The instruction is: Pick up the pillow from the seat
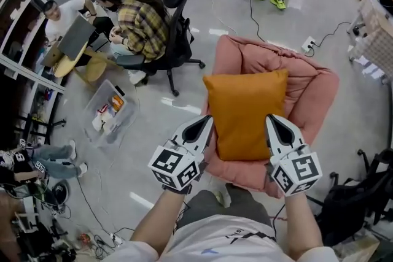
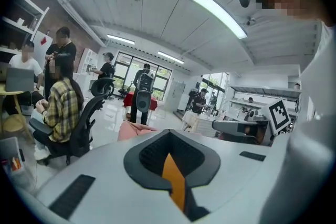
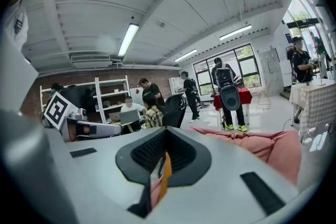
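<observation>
Left gripper point(image 1: 208, 119), right gripper point(image 1: 271, 119) — both pinch orange pillow point(image 1: 244, 108) over pink seat point(image 1: 320, 95).

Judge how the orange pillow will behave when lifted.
Probably soft: the pillow looks plump, with only thin fabric pinched in the left gripper and right gripper. Likely light for its size. Its middle may sag between the grips.

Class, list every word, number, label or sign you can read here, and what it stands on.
No readable text.
Marker cubes on left gripper and right gripper: square patterns only, no letters.
Print on the person's white shirt: too small to read.
The orange pillow: plain.
</observation>
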Demonstrator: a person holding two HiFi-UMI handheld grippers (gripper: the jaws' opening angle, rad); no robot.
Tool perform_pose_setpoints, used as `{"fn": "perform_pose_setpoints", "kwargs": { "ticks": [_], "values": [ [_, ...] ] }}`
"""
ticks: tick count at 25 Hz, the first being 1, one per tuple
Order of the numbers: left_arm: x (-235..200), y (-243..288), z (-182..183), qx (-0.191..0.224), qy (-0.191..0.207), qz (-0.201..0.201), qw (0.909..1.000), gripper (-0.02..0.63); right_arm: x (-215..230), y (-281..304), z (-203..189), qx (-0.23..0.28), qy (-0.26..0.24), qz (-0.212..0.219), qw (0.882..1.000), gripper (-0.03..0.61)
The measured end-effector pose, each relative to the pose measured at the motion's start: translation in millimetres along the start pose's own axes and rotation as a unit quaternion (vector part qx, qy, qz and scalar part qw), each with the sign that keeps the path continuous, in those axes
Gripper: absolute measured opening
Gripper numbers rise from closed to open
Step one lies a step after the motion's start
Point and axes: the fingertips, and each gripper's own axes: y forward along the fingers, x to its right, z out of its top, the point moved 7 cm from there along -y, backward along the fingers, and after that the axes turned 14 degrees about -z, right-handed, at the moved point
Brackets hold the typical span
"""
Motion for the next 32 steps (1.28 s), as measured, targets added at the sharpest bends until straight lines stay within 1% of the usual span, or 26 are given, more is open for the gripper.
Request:
{"fn": "perform_pose_setpoints", "kwargs": {
  "ticks": [6,10,14,15,17,21,23,26,28,32],
  "values": [
    [-68.7,24.5,-21.7,0.010,-0.034,0.025,0.9990,0.011,24.2,53.2,-28.2,-0.026,0.000,-0.005,1.000,0.017],
    [-111.9,46.2,-45.0,0.013,-0.052,0.029,0.9981,0.017,44.2,83.0,-51.9,-0.040,-0.003,-0.021,0.999,0.017],
    [-150.6,70.3,-72.4,0.003,-0.067,0.035,0.9971,0.082,70.2,108.0,-79.2,-0.061,-0.002,-0.050,0.997,0.024],
    [-161.7,74.3,-79.1,0.002,-0.072,0.040,0.9966,0.099,75.7,114.9,-86.2,-0.068,-0.001,-0.057,0.996,0.042],
    [-183.0,81.2,-94.0,0.002,-0.085,0.056,0.9949,0.127,87.6,128.0,-99.8,-0.079,0.002,-0.066,0.995,0.120],
    [-221.9,99.4,-118.5,0.021,-0.122,0.084,0.9887,0.174,119.2,150.4,-120.7,-0.094,0.014,-0.100,0.990,0.177],
    [-240.7,108.1,-126.9,0.030,-0.141,0.093,0.9851,0.203,132.0,162.0,-127.5,-0.093,0.023,-0.117,0.989,0.199],
    [-262.3,117.7,-140.4,0.036,-0.160,0.111,0.9803,0.242,147.6,175.6,-138.1,-0.086,0.037,-0.141,0.986,0.254],
    [-272.1,125.2,-148.6,0.041,-0.165,0.124,0.9776,0.263,159.7,185.2,-147.7,-0.087,0.047,-0.154,0.983,0.265],
    [-286.6,133.4,-160.7,0.046,-0.172,0.148,0.9728,0.284,176.1,202.6,-162.7,-0.093,0.070,-0.180,0.977,0.280]
  ]
}}
